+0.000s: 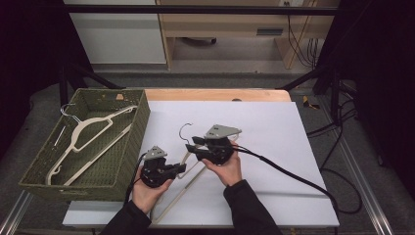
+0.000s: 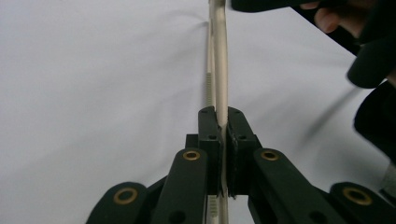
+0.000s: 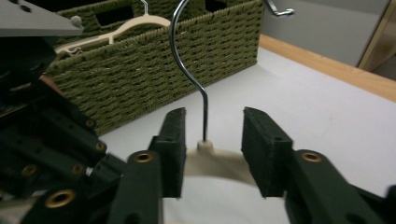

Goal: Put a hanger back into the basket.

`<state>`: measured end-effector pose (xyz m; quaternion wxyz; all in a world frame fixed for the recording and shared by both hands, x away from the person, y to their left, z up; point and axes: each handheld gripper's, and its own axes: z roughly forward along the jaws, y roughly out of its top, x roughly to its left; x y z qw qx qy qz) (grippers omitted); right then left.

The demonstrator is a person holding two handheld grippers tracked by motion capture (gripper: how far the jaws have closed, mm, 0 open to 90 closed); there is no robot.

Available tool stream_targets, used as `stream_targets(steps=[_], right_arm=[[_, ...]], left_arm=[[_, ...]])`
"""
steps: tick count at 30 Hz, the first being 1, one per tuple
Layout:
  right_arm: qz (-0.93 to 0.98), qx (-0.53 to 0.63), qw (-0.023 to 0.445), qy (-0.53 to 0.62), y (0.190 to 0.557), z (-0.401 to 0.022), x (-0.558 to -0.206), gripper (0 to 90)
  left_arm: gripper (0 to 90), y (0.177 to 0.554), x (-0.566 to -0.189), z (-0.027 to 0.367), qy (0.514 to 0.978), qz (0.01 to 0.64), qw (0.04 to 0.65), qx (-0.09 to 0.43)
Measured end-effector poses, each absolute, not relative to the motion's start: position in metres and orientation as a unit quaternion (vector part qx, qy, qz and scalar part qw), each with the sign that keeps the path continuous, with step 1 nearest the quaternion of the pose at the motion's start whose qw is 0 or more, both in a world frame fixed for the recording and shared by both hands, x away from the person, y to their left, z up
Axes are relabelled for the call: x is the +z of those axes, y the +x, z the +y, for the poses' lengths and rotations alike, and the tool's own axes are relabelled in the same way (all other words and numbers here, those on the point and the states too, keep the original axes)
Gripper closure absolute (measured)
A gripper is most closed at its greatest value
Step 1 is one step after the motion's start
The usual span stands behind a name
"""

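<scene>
The left gripper point(image 2: 223, 135) has its jaws pressed tight on a bar of the cream hanger point(image 2: 219, 56), just right of the green wicker basket point(image 1: 137, 142). The right gripper point(image 3: 212, 149) stands with its jaws apart either side of the hanger's neck, below the metal hook point(image 3: 187, 60), pads clear of it. The hanger lies partly on the white sheet point(image 1: 274, 132) beside the basket, which holds another hanger point(image 1: 93, 132). Dark floor surrounds the table.

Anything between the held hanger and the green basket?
Nothing visible. The left gripper is clamped on the cream hanger; bare white sheet lies between it and the basket wall. Another hanger already lies inside the basket.
</scene>
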<state>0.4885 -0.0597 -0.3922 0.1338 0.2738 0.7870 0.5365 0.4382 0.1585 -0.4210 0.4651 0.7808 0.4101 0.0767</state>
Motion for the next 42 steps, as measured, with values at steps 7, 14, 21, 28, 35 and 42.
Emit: stream_targets(steps=[7,14,21,28,35,42], right_arm=[[0.766,0.562,0.146,0.276,0.459,-0.110,-0.381,35.9],[0.748,0.565,0.162,0.309,0.446,-0.154,-0.384,17.3],[0.736,0.559,0.181,0.336,0.440,-0.186,-0.388,7.6],[0.723,0.564,0.189,0.352,0.434,-0.211,-0.388,6.6],[0.719,0.554,0.199,0.369,0.431,-0.224,-0.392,4.2],[0.716,0.546,0.206,0.383,0.425,-0.238,-0.396,3.5]], left_arm=[[86.8,0.429,-0.401,0.161,0.784,0.387,0.474,0.102],[86.7,0.422,-0.367,0.176,0.783,0.365,0.487,0.128],[86.7,0.415,-0.335,0.189,0.788,0.341,0.490,0.150],[86.7,0.418,-0.302,0.220,0.782,0.335,0.495,0.176],[86.7,0.428,-0.281,0.249,0.784,0.330,0.491,0.190],[86.7,0.441,-0.269,0.282,0.783,0.328,0.486,0.207]])
